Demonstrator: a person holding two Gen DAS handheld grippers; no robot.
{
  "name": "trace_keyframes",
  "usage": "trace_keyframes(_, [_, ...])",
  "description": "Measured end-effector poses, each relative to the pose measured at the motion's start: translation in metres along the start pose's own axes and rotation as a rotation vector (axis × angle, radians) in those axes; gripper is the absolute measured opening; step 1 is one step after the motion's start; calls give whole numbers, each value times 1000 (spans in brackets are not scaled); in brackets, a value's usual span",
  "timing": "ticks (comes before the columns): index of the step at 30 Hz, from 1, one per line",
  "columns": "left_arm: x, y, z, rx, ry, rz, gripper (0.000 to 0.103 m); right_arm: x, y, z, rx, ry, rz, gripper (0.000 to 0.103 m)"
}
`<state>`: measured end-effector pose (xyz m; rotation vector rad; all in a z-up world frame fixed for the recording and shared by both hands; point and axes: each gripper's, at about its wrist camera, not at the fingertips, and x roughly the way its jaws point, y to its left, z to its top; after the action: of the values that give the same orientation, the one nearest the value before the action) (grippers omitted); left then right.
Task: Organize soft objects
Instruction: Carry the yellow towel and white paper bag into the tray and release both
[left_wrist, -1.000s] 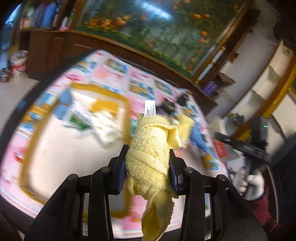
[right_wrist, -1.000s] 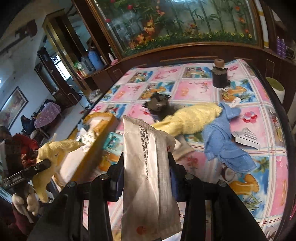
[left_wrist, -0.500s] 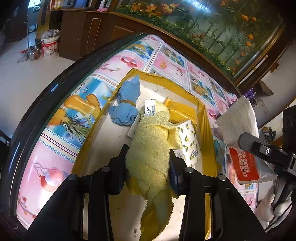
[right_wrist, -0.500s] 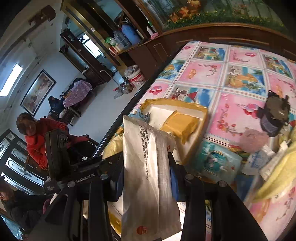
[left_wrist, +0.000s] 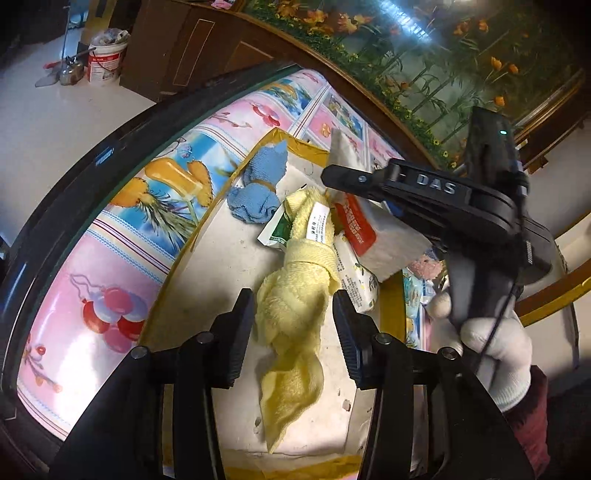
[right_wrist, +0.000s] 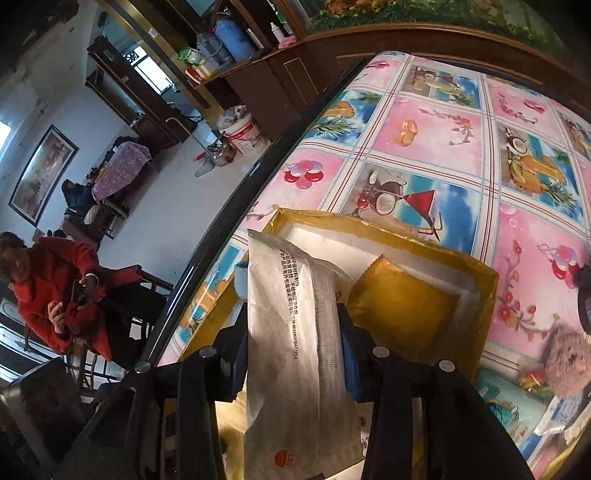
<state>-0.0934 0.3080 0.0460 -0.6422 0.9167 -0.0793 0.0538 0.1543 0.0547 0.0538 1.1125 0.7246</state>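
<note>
A yellow towel (left_wrist: 295, 295) lies inside the shallow yellow-rimmed box (left_wrist: 207, 221) on its white floor. My left gripper (left_wrist: 293, 310) is open, its pads standing apart on either side of the towel. A blue cloth (left_wrist: 258, 188) lies at the box's far end, with small packets beside the towel. My right gripper (right_wrist: 293, 325) is shut on a grey-white tissue pack (right_wrist: 291, 332) and holds it over the box (right_wrist: 484, 288); it also shows in the left wrist view (left_wrist: 369, 229).
The box sits on a pink and blue fruit-print tablecloth (right_wrist: 443, 122) near the table's black edge (right_wrist: 236, 206). A yellow packet (right_wrist: 402, 310) lies in the box. A fuzzy pink-grey object (right_wrist: 565, 362) lies to the box's right. A person in red (right_wrist: 51, 291) sits beyond the table.
My left gripper has opened and let the yellow towel go into the box. My right gripper has brought the tissue pack in over the box.
</note>
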Motion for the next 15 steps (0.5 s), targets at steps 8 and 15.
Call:
trace_keyframes(8, [-23,4,-6,5,-65,5,48,-1,-5,4,42,-35,-22,53])
trace_keyframes(15, [-22,-13,-18,50,-71,15,48,-73,-26,-12,47,-159,7,53])
